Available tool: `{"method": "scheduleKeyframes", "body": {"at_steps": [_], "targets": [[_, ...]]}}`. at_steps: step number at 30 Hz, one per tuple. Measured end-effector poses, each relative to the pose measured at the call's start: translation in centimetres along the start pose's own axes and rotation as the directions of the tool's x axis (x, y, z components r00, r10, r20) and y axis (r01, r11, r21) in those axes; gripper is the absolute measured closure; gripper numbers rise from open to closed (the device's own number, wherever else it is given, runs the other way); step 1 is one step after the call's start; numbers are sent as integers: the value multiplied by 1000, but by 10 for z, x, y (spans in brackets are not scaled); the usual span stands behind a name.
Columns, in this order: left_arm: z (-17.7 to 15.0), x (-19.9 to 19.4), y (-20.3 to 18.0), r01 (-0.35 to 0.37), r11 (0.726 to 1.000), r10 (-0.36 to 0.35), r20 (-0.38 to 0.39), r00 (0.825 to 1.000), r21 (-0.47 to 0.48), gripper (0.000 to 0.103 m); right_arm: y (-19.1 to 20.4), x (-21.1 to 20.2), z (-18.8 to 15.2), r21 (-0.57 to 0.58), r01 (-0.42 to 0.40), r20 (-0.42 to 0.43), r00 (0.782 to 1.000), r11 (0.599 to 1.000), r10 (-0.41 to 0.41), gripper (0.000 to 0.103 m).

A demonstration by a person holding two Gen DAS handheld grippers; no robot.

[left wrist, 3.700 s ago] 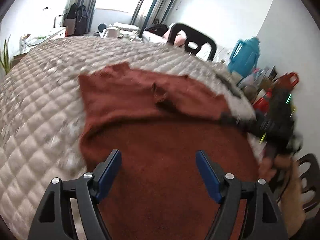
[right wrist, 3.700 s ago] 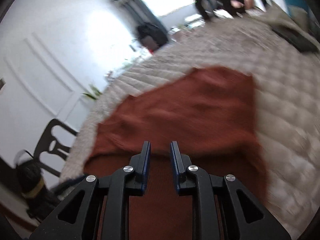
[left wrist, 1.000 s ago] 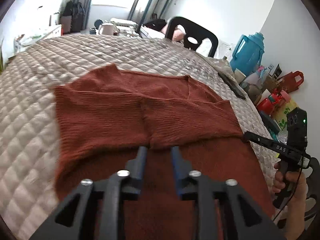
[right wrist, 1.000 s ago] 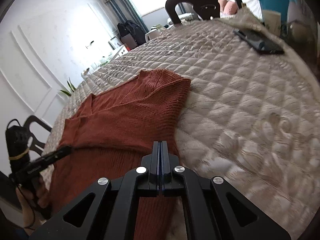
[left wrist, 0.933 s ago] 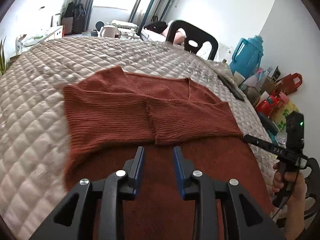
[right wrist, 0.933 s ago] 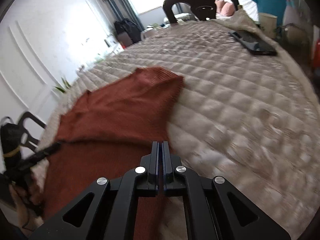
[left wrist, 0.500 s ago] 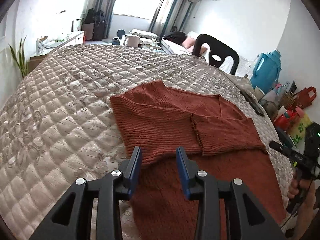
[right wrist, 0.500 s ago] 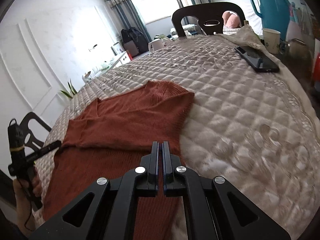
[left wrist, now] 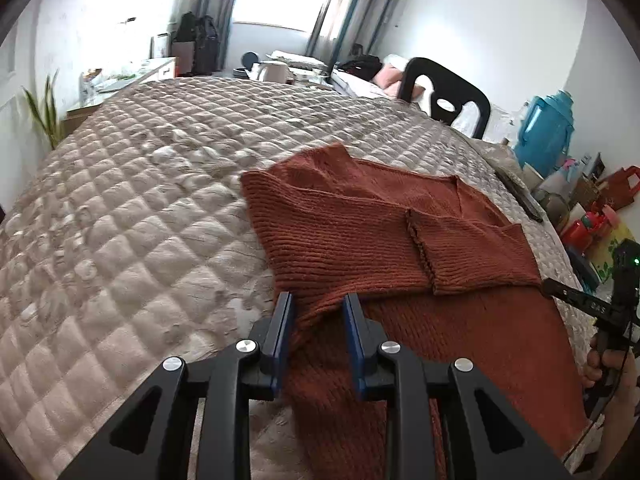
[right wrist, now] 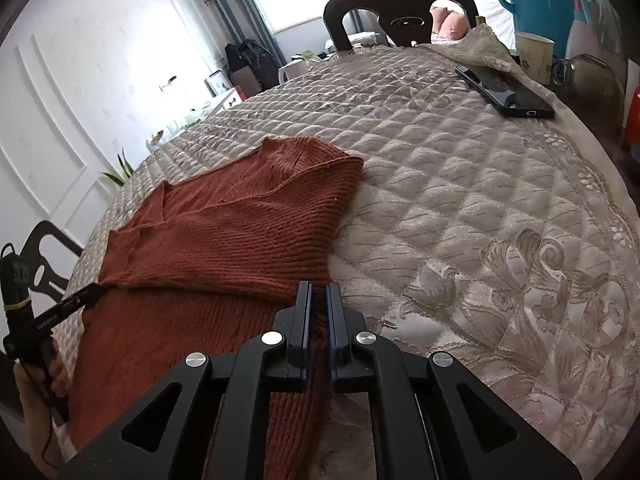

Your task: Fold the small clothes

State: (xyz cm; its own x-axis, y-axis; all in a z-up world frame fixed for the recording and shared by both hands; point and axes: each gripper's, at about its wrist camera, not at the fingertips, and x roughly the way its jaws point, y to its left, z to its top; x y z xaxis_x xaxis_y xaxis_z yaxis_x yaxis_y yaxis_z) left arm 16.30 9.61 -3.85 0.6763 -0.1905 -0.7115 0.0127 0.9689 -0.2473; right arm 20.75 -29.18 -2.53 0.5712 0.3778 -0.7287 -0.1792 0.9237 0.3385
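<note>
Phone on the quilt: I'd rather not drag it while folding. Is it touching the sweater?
Apart. The right wrist view shows a stretch of bare quilt between the phone and the sweater.

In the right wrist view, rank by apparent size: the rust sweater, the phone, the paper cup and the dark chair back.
1. rust sweater, by far the largest.
2. dark chair back.
3. phone.
4. paper cup, smallest and partly hidden.
Chair, phone and cup lie farther from the camera, so their true sizes remain unsure.

two wrist views, angled down, close, sharing sweater [left wrist: 372,236]
</note>
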Motion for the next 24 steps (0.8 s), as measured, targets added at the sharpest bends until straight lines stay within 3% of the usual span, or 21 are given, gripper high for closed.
{"method": "scheduleKeyframes", "body": {"at_steps": [3, 6, 13, 17, 20, 23, 24], "targets": [[-9, -17, 0, -1, 1000, 1, 16, 1000, -9, 75, 4, -14, -9, -24, 58, 14, 998, 998, -58, 89], [-26, -40, -9, 14, 999, -15, 31, 999, 35, 75, 11, -33, -25, -54, 31, 20, 999, 998, -30, 89], [-70, -62, -39, 99, 983, -98, -16, 995, 157, 73, 39, -64, -61, -139, -23, 38, 999, 990, 29, 86], [-85, -58, -41, 51, 976, -46, -32, 998, 210, 73, 44, -49, -81, -204, 0, -38, 999, 979, -7, 86], [-87, -67, -33, 9, 976, -5, -21, 1000, 218, 72, 41, -61, -89, -245, 3, -27, 1000, 969, -10, 86], [-93, -77, -24, 22, 980, -20, -16, 1000, 195, 72, 35, -72, -96, -245, 4, -24, 1000, 970, -10, 86], [-94, -80, -24, 11, 981, -9, -14, 1000, 194, 67, 35, -75, -99, -242, 4, -22, 1000, 970, -9, 86]]}}
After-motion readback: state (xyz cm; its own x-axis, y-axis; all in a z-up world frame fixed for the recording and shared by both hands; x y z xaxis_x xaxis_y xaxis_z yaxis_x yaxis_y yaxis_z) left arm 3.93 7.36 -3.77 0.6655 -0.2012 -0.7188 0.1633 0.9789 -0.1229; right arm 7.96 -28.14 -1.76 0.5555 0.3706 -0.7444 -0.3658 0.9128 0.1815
